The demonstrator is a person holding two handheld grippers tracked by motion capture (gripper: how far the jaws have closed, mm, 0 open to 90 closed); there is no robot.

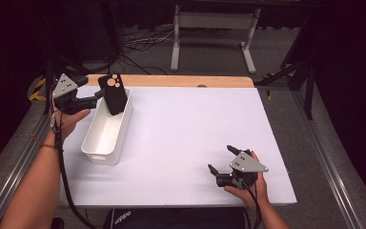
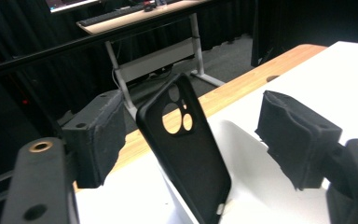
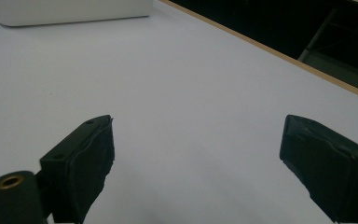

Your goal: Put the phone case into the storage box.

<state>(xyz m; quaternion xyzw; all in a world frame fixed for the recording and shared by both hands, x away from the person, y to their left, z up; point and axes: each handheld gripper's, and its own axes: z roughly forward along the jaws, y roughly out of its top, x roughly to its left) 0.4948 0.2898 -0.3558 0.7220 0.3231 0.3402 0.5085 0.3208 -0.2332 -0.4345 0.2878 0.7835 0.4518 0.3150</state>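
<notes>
The high view looks forward and down over the whole white table (image 1: pixel 186 138). The left gripper view, close at ten o'clock, faces the phone case (image 2: pixel 186 149) leaning in the white bin (image 1: pixel 106 131). The right gripper view skims low from five o'clock toward that bin (image 3: pixel 70 11).

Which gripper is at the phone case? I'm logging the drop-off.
The left gripper, open beside the phone case leaning in the white bin; the right gripper sits far off.

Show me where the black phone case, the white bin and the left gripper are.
black phone case (image 1: pixel 114 94), high view, middle of its back.
white bin (image 1: pixel 97 156), high view, near end wall.
left gripper (image 2: pixel 191 135), left gripper view, midway between its fingertips.
</notes>
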